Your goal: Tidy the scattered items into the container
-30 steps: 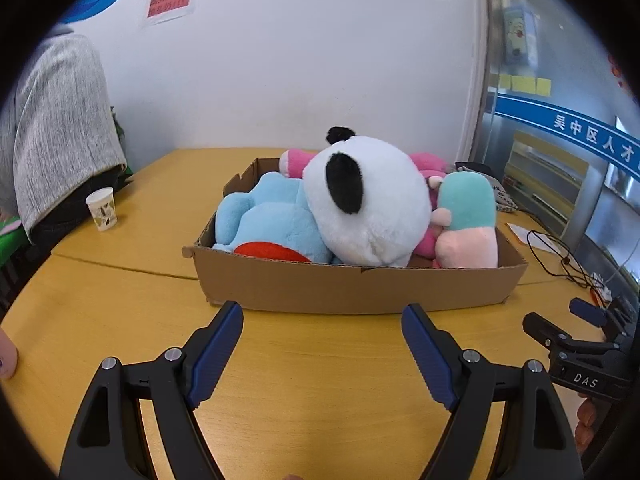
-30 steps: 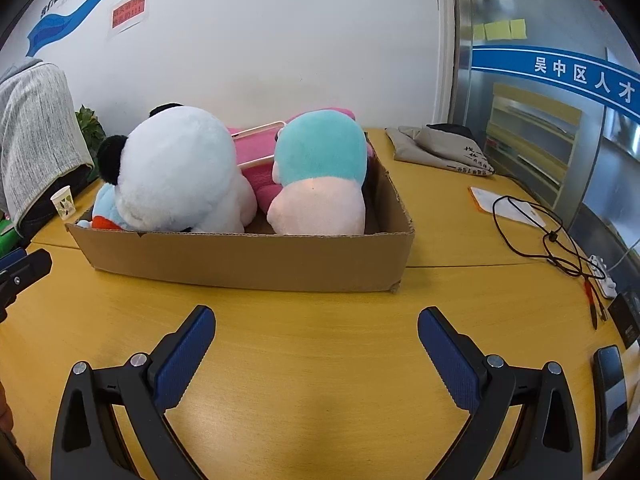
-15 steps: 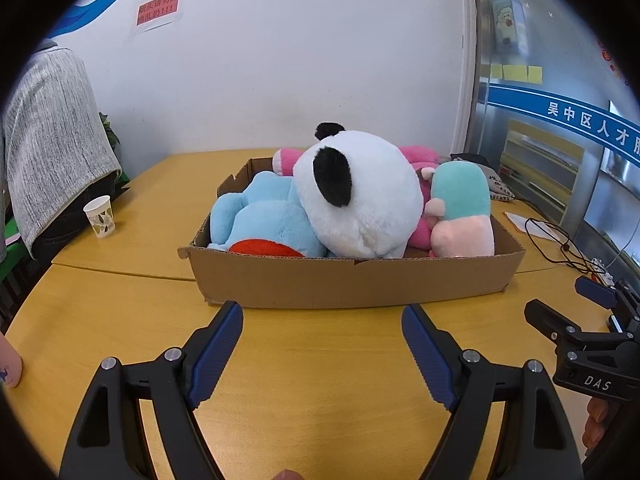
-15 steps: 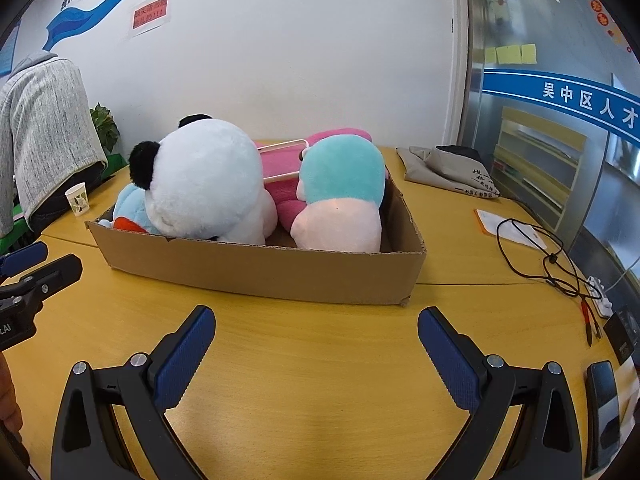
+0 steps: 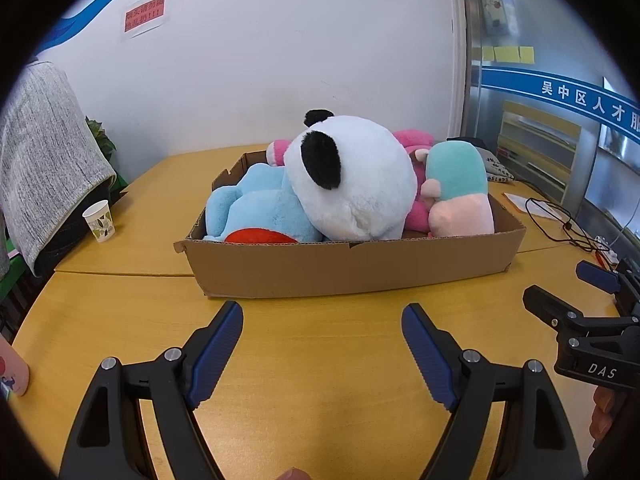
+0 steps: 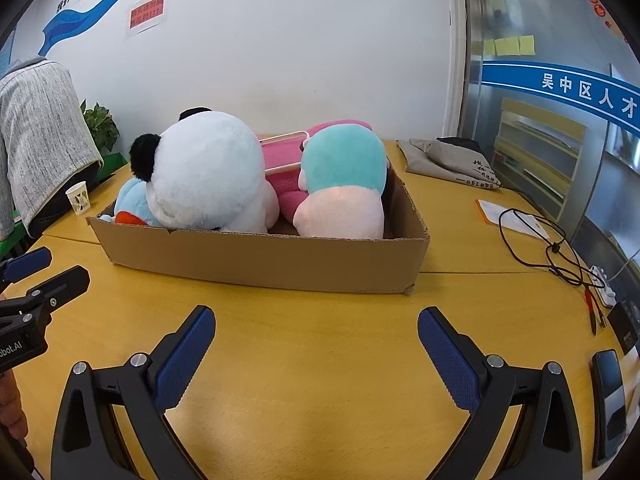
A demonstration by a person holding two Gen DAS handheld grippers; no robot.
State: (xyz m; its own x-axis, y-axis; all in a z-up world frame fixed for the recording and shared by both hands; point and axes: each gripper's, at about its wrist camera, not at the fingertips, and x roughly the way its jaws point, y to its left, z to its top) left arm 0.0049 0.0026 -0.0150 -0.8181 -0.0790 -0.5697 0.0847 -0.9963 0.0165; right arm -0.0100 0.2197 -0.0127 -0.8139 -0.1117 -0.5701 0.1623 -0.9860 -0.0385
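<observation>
A shallow cardboard box (image 5: 352, 266) (image 6: 264, 258) stands on the yellow table. It holds a white panda plush (image 5: 352, 184) (image 6: 208, 176), a light blue plush (image 5: 256, 212), a pink plush (image 6: 282, 160) and a teal-and-pink plush (image 5: 458, 188) (image 6: 344, 184). My left gripper (image 5: 322, 344) is open and empty, a short way in front of the box. My right gripper (image 6: 316, 352) is open and empty, also in front of the box. Each gripper shows at the edge of the other's view.
A paper cup (image 5: 99, 221) stands at the left near a person in a grey sweater (image 5: 40, 152). A black cable (image 6: 548, 240), papers, a grey bag (image 6: 452, 162) and a phone (image 6: 608, 396) lie at the right. A pink bottle (image 5: 12, 368) is at the near left.
Both grippers have drawn back a little from the box and stayed open. The box sits smaller and further off in both views.
</observation>
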